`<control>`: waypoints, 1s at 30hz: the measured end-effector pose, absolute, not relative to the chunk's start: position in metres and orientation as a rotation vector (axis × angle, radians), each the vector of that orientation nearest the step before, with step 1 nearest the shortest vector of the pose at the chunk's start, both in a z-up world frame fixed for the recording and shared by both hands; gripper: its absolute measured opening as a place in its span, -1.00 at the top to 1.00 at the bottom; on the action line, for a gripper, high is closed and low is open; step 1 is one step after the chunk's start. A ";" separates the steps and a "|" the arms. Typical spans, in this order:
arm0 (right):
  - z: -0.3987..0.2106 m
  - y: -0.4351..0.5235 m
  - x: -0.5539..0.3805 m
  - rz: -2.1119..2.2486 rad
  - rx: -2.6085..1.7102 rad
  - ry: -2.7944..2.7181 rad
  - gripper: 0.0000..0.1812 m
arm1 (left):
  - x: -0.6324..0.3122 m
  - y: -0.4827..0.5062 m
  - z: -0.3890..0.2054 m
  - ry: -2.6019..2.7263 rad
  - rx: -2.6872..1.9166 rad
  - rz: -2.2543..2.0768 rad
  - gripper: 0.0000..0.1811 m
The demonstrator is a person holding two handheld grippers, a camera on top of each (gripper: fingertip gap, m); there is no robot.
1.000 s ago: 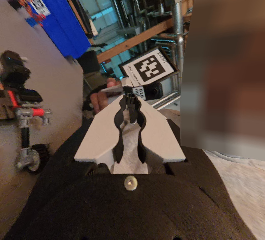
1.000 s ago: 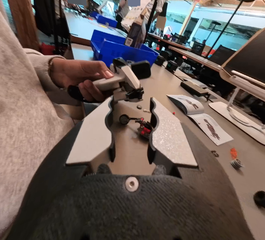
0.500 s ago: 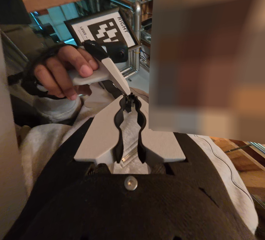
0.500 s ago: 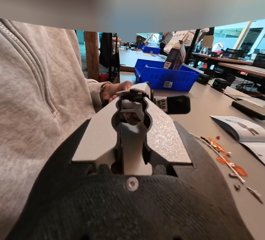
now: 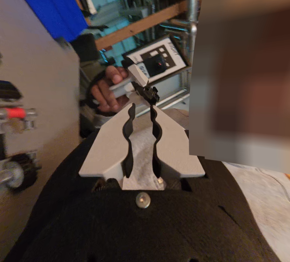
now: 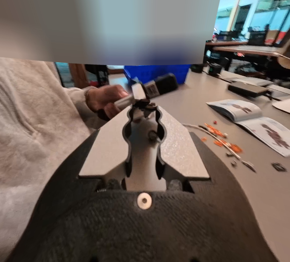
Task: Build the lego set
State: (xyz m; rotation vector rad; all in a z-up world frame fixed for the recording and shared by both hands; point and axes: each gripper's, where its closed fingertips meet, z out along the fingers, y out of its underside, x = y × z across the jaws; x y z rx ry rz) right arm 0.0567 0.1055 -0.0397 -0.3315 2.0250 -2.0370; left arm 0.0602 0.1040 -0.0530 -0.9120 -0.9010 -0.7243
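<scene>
Grey table (image 6: pixel 204 100); wooden beam (image 5: pixel 141 25); bright windows (image 6: pixel 251 8) beyond desks (image 6: pixel 235 49).

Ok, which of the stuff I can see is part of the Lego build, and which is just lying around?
Part of the build:
black Lego piece, pinched in the right gripper
part-built model
loose orange pieces
open instruction booklet

Just lying about:
blue bin
flat black device farther back on the table

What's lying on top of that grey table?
An open booklet, scattered orange lego bits along a white cord, a flat black box and a blue bin. The right gripper hides the table nearest it; the bin's top is blurred over.
</scene>
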 end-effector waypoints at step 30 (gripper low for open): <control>-0.109 0.087 0.034 -1.778 -0.743 2.905 0.89 | 0.042 0.109 -0.103 -1.195 -1.240 -0.373 0.76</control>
